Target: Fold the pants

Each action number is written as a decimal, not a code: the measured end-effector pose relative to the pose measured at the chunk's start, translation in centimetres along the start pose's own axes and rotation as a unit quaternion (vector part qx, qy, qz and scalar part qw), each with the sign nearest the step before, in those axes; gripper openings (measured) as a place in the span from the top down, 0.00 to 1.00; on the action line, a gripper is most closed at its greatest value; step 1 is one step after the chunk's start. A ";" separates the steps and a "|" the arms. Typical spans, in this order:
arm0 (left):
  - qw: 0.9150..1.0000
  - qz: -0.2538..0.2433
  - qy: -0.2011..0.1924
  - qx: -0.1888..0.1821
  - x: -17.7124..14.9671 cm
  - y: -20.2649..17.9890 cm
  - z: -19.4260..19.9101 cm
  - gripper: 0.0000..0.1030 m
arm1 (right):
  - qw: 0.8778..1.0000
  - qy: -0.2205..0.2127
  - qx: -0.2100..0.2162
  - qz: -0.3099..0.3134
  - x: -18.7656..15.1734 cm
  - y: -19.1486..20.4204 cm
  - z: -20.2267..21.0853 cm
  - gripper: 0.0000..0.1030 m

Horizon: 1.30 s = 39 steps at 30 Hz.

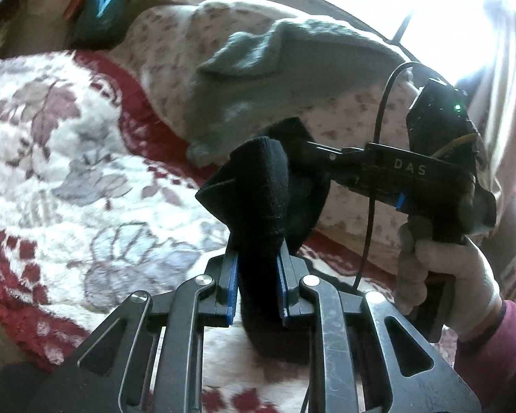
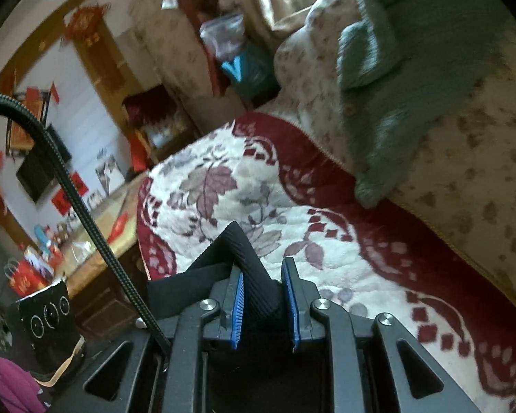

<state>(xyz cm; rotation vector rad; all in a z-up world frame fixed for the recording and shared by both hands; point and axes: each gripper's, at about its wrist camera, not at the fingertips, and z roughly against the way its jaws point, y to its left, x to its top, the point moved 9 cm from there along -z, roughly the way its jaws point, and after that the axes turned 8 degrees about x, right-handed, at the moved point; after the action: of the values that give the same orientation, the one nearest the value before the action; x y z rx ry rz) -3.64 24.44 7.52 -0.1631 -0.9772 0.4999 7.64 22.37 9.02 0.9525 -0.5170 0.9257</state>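
The black pants [image 1: 268,192] hang bunched between both grippers above the bed. My left gripper [image 1: 258,275] is shut on a thick fold of the black cloth. My right gripper [image 1: 313,158] reaches in from the right in the left wrist view, with its tips buried in the same bunch. In the right wrist view my right gripper [image 2: 263,296] is shut on a ribbed black edge of the pants [image 2: 247,268]. Most of the garment hangs below, out of sight.
A red and white floral blanket [image 1: 68,158] covers the bed. A floral pillow [image 2: 464,172] with a grey-green knit [image 2: 406,79] over it lies behind. A black boot [image 2: 48,330] stands on the floor at left. A bright window [image 1: 464,7] is at the far right.
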 end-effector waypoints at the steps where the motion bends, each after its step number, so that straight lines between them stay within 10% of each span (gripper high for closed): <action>1: 1.000 -0.006 -0.001 -0.004 0.0 -0.7 0.2 0.84 | 1.000 -0.006 -0.002 -0.004 -0.1 -0.1 0.8 0.81; 15: 0.989 -0.127 0.014 -0.071 -3.6 -12.4 1.6 0.84 | 0.990 -0.115 -0.018 -0.085 -4.4 -3.2 13.5 0.81; 27: 0.966 -0.219 0.094 -0.104 -13.0 -21.0 -3.3 0.84 | 0.962 -0.156 -0.085 -0.206 -15.1 -11.3 22.3 0.81; 34: 0.964 -0.199 0.143 -0.104 -15.6 -21.0 -5.2 0.78 | 0.932 -0.168 -0.140 -0.290 -21.7 -15.2 25.5 0.78; 39: 0.955 -0.171 0.163 -0.180 -14.7 -22.0 -2.6 0.59 | 0.916 -0.204 -0.145 -0.314 -23.0 -14.9 28.9 0.66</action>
<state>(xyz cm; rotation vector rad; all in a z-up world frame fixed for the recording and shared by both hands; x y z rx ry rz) -0.90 -1.58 2.81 -0.3829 -0.7419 -0.0301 8.52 -16.46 -0.03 0.9543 -0.6256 0.0592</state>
